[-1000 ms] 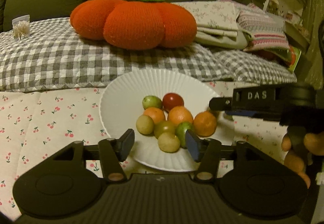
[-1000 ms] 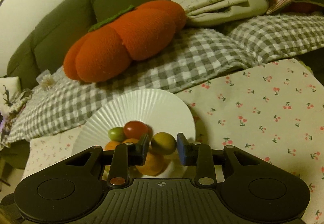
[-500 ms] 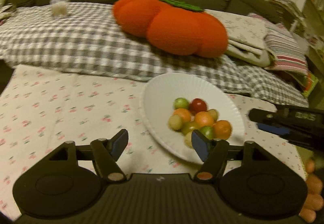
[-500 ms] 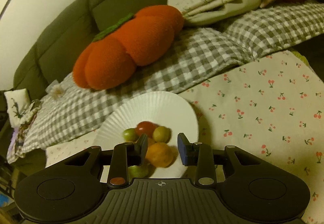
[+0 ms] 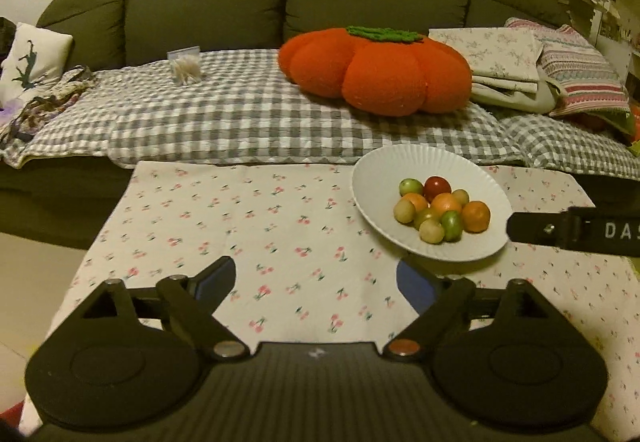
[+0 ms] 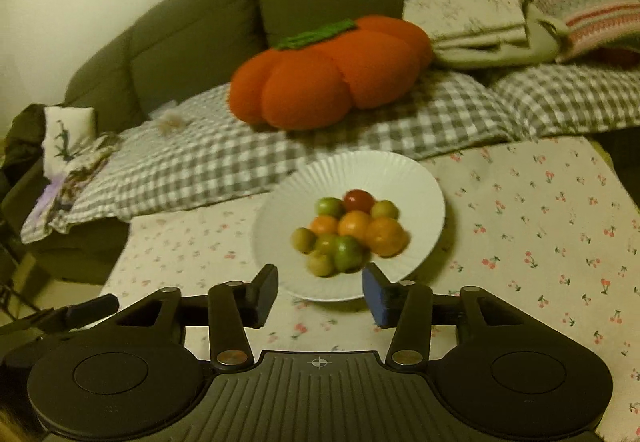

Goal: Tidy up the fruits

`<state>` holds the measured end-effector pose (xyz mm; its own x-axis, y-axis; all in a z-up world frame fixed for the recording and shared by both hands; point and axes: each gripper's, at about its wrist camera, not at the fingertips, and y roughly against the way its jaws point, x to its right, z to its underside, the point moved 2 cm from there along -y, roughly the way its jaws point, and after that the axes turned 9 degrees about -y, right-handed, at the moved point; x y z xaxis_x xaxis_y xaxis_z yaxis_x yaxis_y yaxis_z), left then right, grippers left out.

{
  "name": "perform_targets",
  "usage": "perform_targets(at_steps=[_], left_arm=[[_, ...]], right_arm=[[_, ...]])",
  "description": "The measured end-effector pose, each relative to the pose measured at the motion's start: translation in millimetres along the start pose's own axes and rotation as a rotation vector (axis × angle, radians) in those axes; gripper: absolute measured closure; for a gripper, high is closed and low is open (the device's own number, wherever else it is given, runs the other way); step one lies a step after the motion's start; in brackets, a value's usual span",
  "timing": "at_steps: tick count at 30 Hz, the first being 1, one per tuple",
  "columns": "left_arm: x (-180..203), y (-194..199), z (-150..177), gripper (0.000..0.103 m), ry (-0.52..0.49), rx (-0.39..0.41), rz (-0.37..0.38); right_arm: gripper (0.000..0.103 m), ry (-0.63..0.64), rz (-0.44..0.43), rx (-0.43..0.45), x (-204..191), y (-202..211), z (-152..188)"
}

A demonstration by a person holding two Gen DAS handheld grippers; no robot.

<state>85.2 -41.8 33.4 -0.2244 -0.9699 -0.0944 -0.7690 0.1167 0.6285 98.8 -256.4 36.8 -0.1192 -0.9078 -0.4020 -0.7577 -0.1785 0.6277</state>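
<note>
- The left claw (image 5: 316,282) was spread wide and held nothing above the cherry-print tabletop (image 5: 280,226).
- The right claw (image 6: 320,292) was spread too, empty, just before the white plate (image 6: 400,174).
- The fruits (image 6: 348,234) lay heaped together on that plate.

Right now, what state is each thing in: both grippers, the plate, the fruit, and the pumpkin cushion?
Left gripper: jaws wide open, empty, over the cherry-print cloth.
Right gripper: jaws open, empty, at the plate's near rim.
Plate: flat on the cloth, holding fruit.
Fruit: ten pieces clustered together on the plate.
Pumpkin cushion: resting on the checked blanket.
</note>
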Motion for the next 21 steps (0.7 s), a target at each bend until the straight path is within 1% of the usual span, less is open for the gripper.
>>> perform_targets(at_steps=[1,5,6,7,10,13,14,17,19,21], left_arm=[[0,5,1,0.013,-0.001,0.002,0.000],[-7,28,9,0.008,-0.001,0.021,-0.010],[-10,35,12,0.007,0.002,0.029,-0.014],[-11,39,15,0.005,0.006,0.031,-0.018],[-16,49,22,0.005,0.024,0.022,-0.016],[-19,62,28,0.004,0.046,0.025,-0.012],[-19,66,30,0.002,0.050,0.030,-0.012],[-19,77,35,0.001,0.047,0.039,-0.014],[-17,82,36,0.001,0.044,0.041,-0.019],[-15,86,35,0.001,0.040,0.052,-0.018]], right_arm=[[0.051,0.006,0.002,-0.004,-4,4,2],[0.046,0.061,0.003,0.001,-25,23,14],[0.040,0.073,0.006,0.008,-30,29,17],[0.033,0.084,0.012,0.017,-34,35,20],[0.025,0.110,0.020,0.051,-41,55,31],[0.018,0.110,0.019,0.059,-44,74,42],[0.017,0.104,0.020,0.060,-44,79,46],[0.013,0.095,0.031,0.060,-47,91,52],[0.005,0.102,0.040,0.069,-49,99,58],[0.003,0.118,0.054,0.086,-50,106,63]])
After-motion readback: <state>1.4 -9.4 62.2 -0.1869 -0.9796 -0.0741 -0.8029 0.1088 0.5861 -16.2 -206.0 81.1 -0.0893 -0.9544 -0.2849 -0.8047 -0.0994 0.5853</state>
